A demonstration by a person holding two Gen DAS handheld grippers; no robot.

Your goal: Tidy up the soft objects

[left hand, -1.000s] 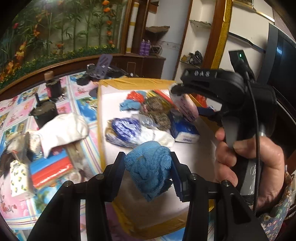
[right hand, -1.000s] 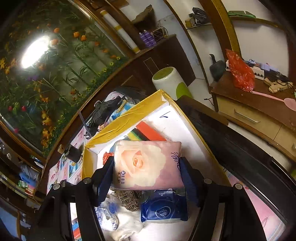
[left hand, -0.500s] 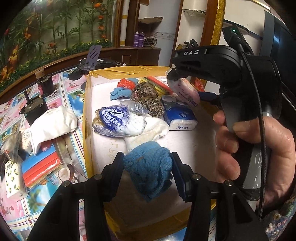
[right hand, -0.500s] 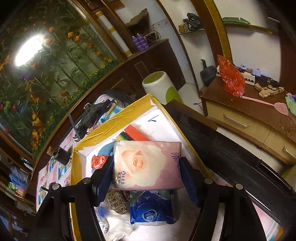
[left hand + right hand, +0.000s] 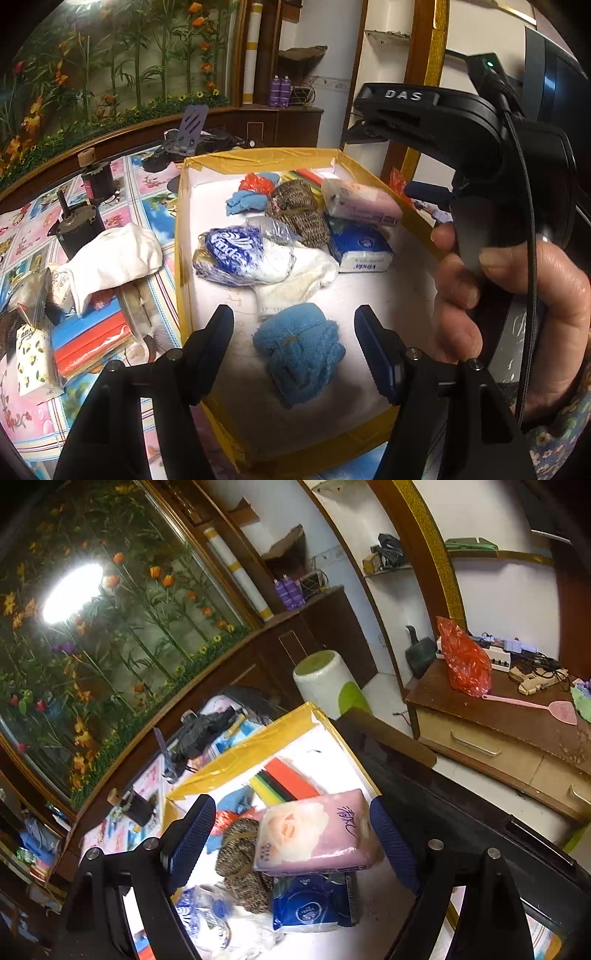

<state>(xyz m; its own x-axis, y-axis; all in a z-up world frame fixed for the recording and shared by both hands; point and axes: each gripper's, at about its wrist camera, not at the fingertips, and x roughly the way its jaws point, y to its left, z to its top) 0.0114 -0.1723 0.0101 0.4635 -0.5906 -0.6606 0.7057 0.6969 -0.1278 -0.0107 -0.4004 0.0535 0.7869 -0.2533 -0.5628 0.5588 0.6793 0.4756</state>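
Left wrist view: our left gripper point(image 5: 294, 338) has just been spreading its jaws, and they now stand apart from the blue cloth point(image 5: 298, 350), which lies loose on the floor of the box point(image 5: 179, 229) between them, touching neither pad. At 12 o'clock from the cloth sit a white rag point(image 5: 295, 273) and a blue-printed bag point(image 5: 232, 251). Farther up lie a brown scourer point(image 5: 299, 214), a small blue cloth point(image 5: 245, 203) and a red bag point(image 5: 256, 182). At 2 o'clock a blue tissue pack point(image 5: 360, 247) lies flat, with a pink pack point(image 5: 364, 206) resting partly on it. A hand point(image 5: 517, 302) at 3 o'clock holds the right gripper's black body. Outside the box, at 9 o'clock, a white cloth point(image 5: 114, 258) lies on the table.

Right wrist view: our right gripper point(image 5: 293, 843) has also just been widening. The pink pack point(image 5: 314, 834) sits between its fingers, leaning on the blue pack point(image 5: 314, 904) at 6 o'clock. The left pad is clear of it; whether the right pad still touches it we cannot tell. The scourer point(image 5: 240, 853) lies at 9 o'clock of the pack.
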